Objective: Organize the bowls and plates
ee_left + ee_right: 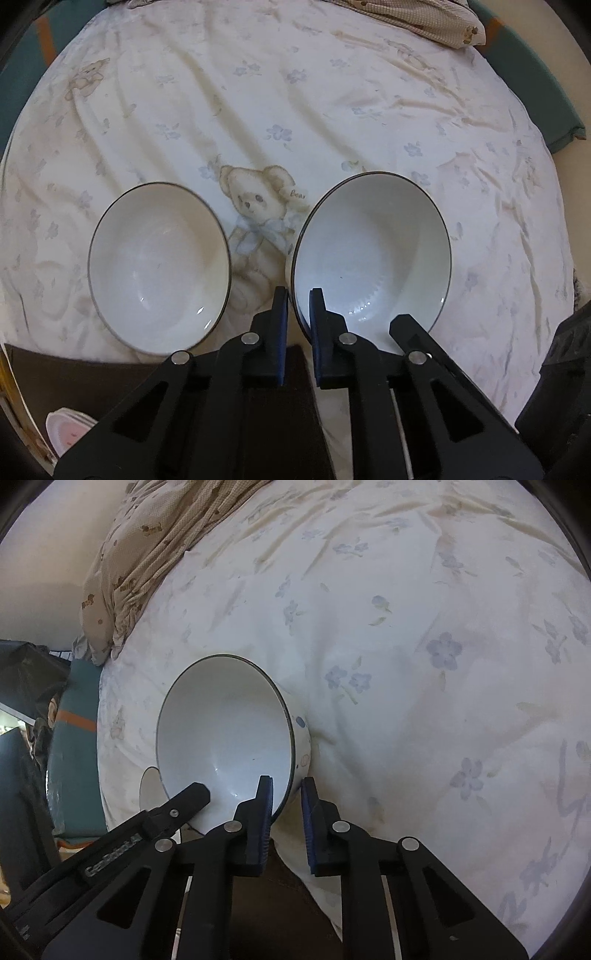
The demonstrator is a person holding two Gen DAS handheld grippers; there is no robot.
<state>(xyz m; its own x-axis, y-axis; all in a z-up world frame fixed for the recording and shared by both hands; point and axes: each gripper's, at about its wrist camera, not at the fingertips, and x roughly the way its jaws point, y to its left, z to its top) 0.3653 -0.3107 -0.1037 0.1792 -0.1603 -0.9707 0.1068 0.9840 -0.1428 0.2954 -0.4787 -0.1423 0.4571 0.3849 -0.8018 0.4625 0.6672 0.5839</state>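
Two white bowls with thin dark rims sit on a bed sheet [258, 92] printed with bears and flowers. In the left wrist view the left bowl [159, 266] stands free. My left gripper [298, 295] is shut on the near left rim of the right bowl [373, 251], one blue pad inside and one outside. A finger of the right gripper [406, 325] shows at that bowl's near right side. In the right wrist view my right gripper [286, 786] is shut on the near right rim of the same bowl [225, 731], which looks tipped. A left finger [192, 794] reaches in at its left.
A beige checked pillow [424, 22] lies at the far end of the bed. A teal mattress edge [535, 92] runs around the sheet. A dark brown strip [110, 369] borders the near edge, with a pink-and-white item [66, 432] below it. Dark clutter [22, 701] stands off the bed's left.
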